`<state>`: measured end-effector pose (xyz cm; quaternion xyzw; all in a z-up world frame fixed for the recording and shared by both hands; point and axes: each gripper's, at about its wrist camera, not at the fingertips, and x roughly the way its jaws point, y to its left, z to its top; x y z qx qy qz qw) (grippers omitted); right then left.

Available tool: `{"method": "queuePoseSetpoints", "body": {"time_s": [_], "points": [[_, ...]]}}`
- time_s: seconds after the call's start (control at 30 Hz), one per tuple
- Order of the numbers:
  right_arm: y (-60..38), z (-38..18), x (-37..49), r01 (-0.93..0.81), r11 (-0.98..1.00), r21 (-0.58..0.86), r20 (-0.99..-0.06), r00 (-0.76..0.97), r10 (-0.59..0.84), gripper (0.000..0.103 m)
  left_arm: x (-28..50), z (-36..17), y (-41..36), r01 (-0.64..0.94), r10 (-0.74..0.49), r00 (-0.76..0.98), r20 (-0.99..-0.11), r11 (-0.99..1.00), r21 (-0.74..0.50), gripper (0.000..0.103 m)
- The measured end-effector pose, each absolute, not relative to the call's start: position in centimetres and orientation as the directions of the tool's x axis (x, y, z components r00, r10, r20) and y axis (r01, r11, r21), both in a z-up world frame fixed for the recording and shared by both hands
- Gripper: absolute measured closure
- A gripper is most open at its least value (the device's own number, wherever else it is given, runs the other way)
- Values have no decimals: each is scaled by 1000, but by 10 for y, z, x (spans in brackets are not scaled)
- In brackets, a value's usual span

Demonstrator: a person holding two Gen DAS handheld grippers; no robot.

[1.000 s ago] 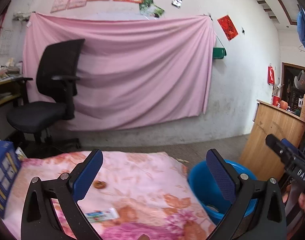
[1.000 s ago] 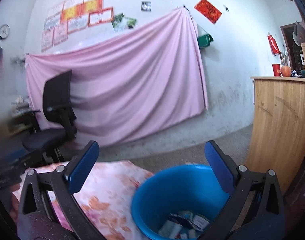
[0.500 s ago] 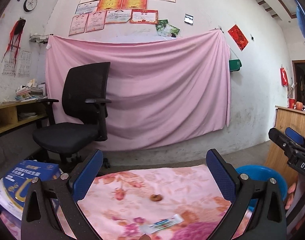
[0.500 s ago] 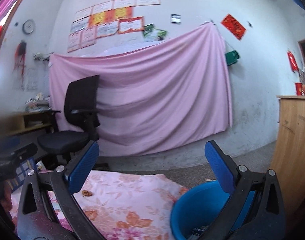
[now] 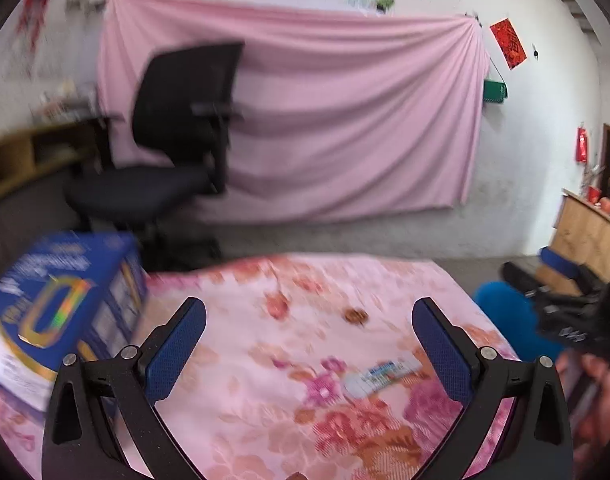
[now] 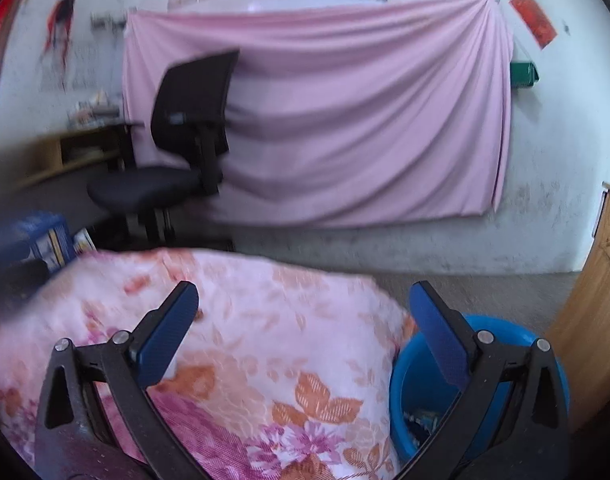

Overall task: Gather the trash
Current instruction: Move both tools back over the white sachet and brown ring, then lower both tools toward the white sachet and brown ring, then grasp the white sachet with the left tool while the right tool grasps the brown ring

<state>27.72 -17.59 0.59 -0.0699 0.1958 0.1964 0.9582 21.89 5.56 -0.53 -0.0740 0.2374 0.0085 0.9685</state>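
A white and blue wrapper (image 5: 381, 374) lies flat on the pink floral cloth (image 5: 265, 360), just inside my left gripper's right finger. A small brown scrap (image 5: 355, 315) sits farther back on the cloth. My left gripper (image 5: 309, 344) hangs above the cloth, open and empty. A blue bucket (image 6: 417, 392) with some wrappers inside stands beyond the cloth's right edge, also seen as the blue bucket (image 5: 501, 316). My right gripper (image 6: 303, 330) is open and empty over the cloth's right part, its right finger above the bucket rim.
A blue box (image 5: 61, 312) stands on the cloth's left side. A black office chair (image 5: 173, 152) and a pink sheet on the wall (image 6: 345, 120) are behind. A wooden counter (image 6: 597, 320) stands right of the bucket. The right gripper's body and a hand (image 5: 601, 376) show at right.
Both views have swung left and tipped down toward the cloth. The blue box now looms larger at left, and the bucket has slid to the right in the right wrist view.
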Motion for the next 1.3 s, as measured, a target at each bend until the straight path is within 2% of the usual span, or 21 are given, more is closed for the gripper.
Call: {"method": "queuePoseSetpoints", "body": {"time_s": [0.27, 0.43, 0.53, 0.6, 0.67, 0.73, 0.83, 1.0, 1.07, 1.3], "points": [[-174, -14, 306, -441, 898, 9, -566, 738, 368, 0, 262, -35, 60, 37, -195, 719, -667, 969, -243, 2], [-175, -31, 330, -432, 898, 86, -671, 641, 373, 0, 275, -46, 46, 127, -285, 642, -711, 955, -269, 3], [-178, -40, 339, -420, 898, 131, -710, 593, 381, 0, 283, -51, 33, 186, -314, 594, -741, 949, -253, 15], [-179, -41, 340, -421, 896, 143, -716, 581, 387, 0, 291, -56, 25, 215, -316, 561, -765, 948, -234, 32], [-178, -42, 341, -426, 893, 146, -719, 574, 392, 0, 294, -59, 18, 237, -308, 550, -776, 949, -209, 37], [-176, -43, 342, -435, 888, 146, -723, 566, 396, 0, 295, -59, 12, 269, -313, 541, -781, 944, -193, 45], [-173, -43, 342, -446, 884, 141, -729, 557, 398, 0, 297, -64, 2, 298, -259, 531, -807, 948, -108, 55], [-172, -44, 342, -451, 883, 134, -736, 550, 393, 0, 294, -70, -12, 350, -221, 533, -817, 936, -25, 81], [-170, -44, 342, -452, 882, 132, -740, 547, 391, 0, 292, -71, -15, 363, -214, 537, -816, 932, -6, 86], [-168, -49, 346, -463, 875, 141, -761, 515, 395, 0, 294, -71, -2, 267, -169, 567, -806, 964, -15, 88]]}}
